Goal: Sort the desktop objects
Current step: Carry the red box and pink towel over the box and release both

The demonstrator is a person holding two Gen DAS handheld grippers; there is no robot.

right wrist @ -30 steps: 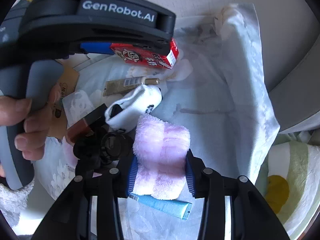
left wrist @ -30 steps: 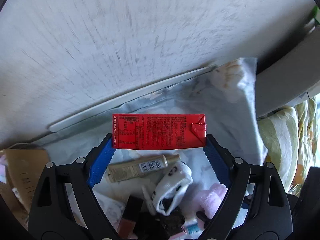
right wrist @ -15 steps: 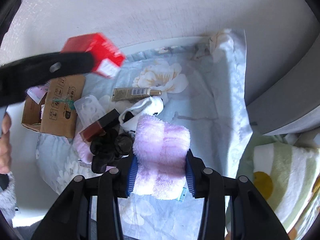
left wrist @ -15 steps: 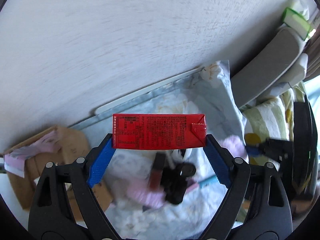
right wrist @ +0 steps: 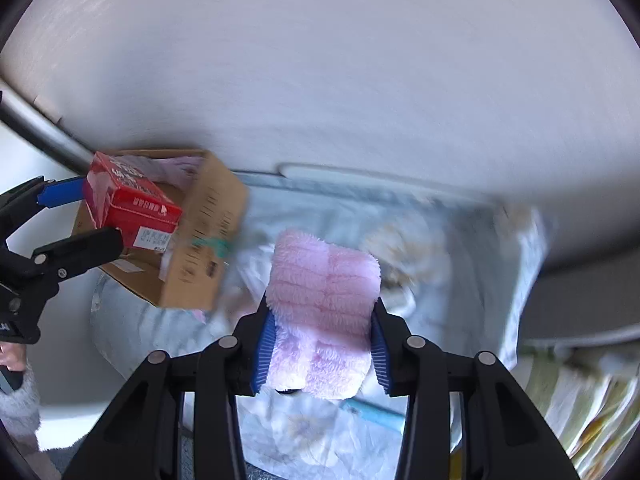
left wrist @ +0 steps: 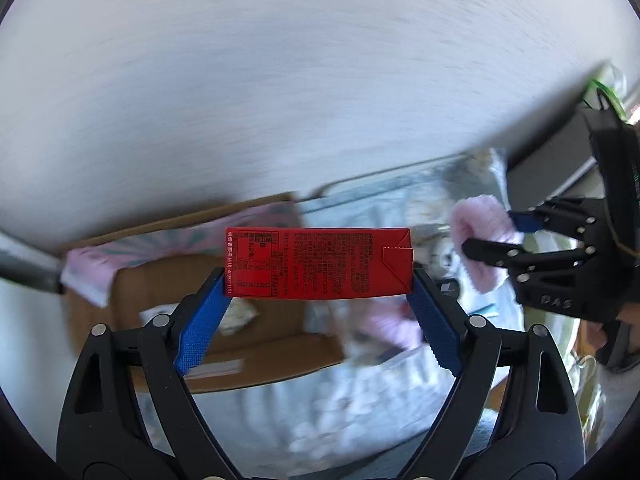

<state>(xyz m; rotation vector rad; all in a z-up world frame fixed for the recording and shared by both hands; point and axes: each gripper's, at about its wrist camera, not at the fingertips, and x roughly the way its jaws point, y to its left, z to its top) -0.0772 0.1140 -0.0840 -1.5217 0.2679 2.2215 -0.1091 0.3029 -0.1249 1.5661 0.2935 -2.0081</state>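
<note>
Two grippers are loaded, each clear of the floral cloth (right wrist: 516, 280) below. The left gripper (left wrist: 319, 304) clamps a red drink carton (left wrist: 319, 263) endwise between its blue pads, jaws spread wide across the carton's length; from the right wrist view the carton hangs over an open cardboard box (right wrist: 204, 232). The right gripper (right wrist: 322, 346) pinches a fluffy pink cloth (right wrist: 324, 304) at a narrow setting, held above the cloth-covered surface to the right of the box.
</note>
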